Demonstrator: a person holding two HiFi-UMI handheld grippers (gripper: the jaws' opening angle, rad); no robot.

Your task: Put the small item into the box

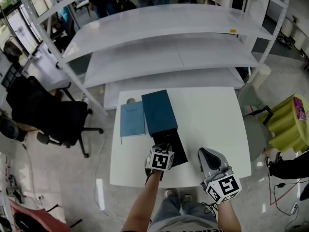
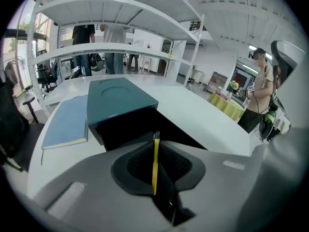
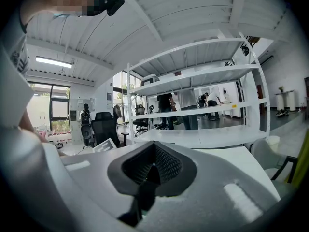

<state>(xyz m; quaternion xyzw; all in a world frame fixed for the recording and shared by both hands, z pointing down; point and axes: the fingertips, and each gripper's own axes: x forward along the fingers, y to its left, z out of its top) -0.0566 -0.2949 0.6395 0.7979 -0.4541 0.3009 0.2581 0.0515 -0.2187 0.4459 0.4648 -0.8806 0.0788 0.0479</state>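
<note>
A dark teal box lies on the white table, its black open end facing me. In the head view my left gripper sits right at that opening. The left gripper view shows its jaws shut on a thin flat yellow item held on edge, with the box's dark mouth just ahead. My right gripper rests over the table to the right of the box. In the right gripper view my right gripper is shut with nothing in it.
A flat light-blue panel lies on the table against the box's left side. White shelving stands beyond the table's far edge. A black office chair is at the left and a yellow-green stool at the right.
</note>
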